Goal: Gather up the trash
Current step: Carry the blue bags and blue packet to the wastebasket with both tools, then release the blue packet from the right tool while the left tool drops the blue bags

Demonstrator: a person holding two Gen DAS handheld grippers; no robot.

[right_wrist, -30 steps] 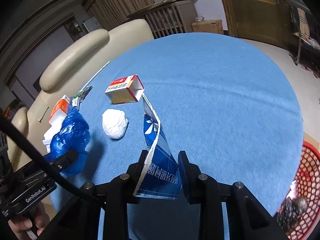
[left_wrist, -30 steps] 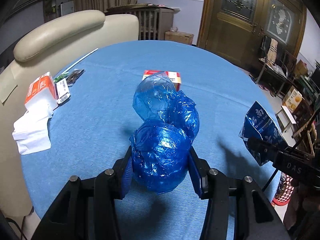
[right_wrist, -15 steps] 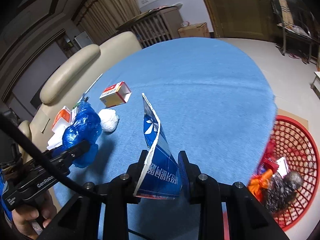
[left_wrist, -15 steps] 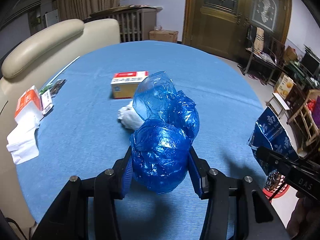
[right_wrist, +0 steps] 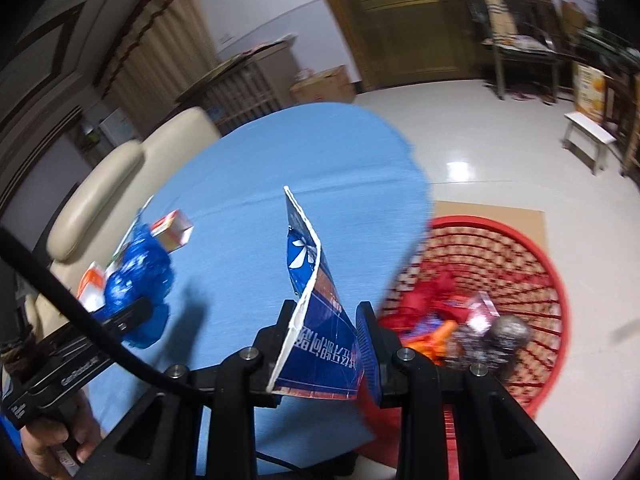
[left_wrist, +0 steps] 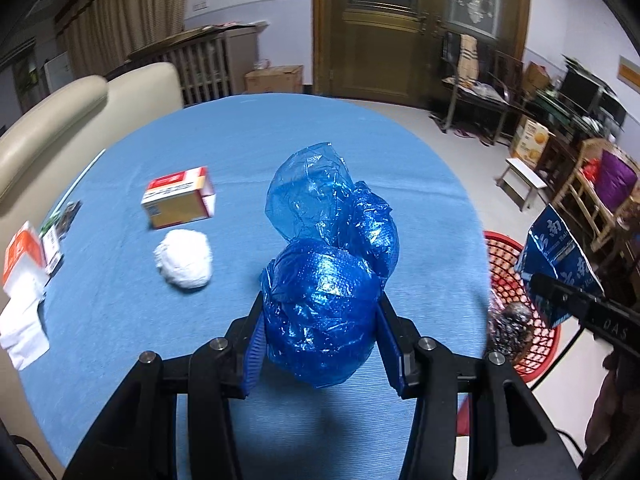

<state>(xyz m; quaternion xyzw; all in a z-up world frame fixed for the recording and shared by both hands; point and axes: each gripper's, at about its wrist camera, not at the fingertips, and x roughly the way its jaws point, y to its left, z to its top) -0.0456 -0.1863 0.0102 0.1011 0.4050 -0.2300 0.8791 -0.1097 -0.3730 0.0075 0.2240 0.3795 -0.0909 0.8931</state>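
Note:
My left gripper (left_wrist: 320, 344) is shut on a crumpled blue plastic bag (left_wrist: 328, 272), held above the blue table (left_wrist: 260, 140). In the right wrist view that bag (right_wrist: 138, 268) and the left gripper (right_wrist: 132, 316) show at the left. My right gripper (right_wrist: 324, 344) is shut on a flattened blue printed carton (right_wrist: 316, 304), at the table's right edge beside the red basket (right_wrist: 552, 280). From the left wrist view the carton (left_wrist: 560, 256) hangs over the red basket (left_wrist: 504, 256). A white paper ball (left_wrist: 184, 258) and a red-and-tan box (left_wrist: 178, 196) lie on the table.
The red basket on the floor holds orange, red and silvery trash (right_wrist: 508, 332). White tissues and an orange packet (left_wrist: 22, 264) lie at the table's left edge. A cream sofa (left_wrist: 60, 120) stands behind the table. A white stool (right_wrist: 592, 136) stands on the tiled floor.
Both grippers have swung to the right with their loads. The red basket has come into view. The paper ball now shows left of the blue bag.

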